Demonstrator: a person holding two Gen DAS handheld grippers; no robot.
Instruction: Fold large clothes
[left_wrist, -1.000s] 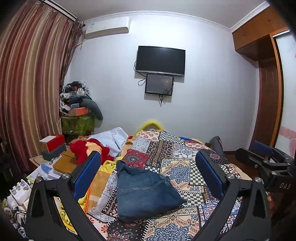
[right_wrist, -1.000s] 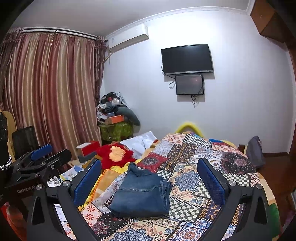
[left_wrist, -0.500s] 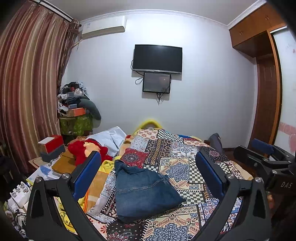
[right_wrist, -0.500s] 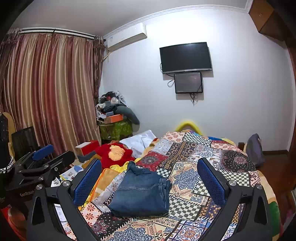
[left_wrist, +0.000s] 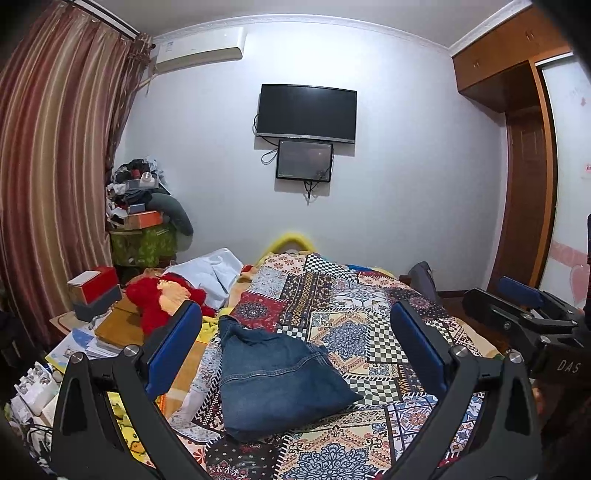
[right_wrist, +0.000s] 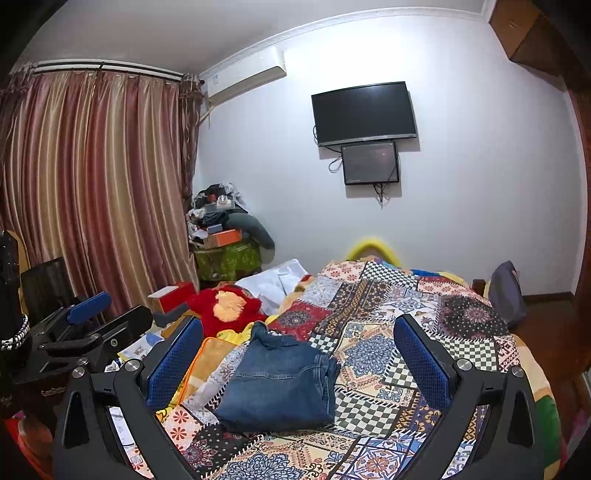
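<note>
Folded blue jeans (left_wrist: 273, 376) (right_wrist: 280, 380) lie in a compact stack on the patchwork bedspread (left_wrist: 354, 332) (right_wrist: 388, 332), near its left side. My left gripper (left_wrist: 295, 347) is open, raised above and short of the jeans, nothing between its blue pads. My right gripper (right_wrist: 295, 354) is open too, also held back from the jeans and empty. Each gripper shows at the edge of the other's view: the right one (left_wrist: 517, 317), the left one (right_wrist: 88, 328).
A red plush toy (left_wrist: 159, 299) and a white cloth (left_wrist: 210, 269) lie left of the bedspread. Boxes and papers (left_wrist: 92, 325) crowd the bedside at left, with a pile of things (left_wrist: 144, 221) by the striped curtain (right_wrist: 92, 192). A dark bag (right_wrist: 506, 291) leans at the far right.
Both views have tilted slightly; the wall screen sits a little lower in the frame and the jeans a little lower too. The jeans have not moved on the bed. Both grippers stay open.
</note>
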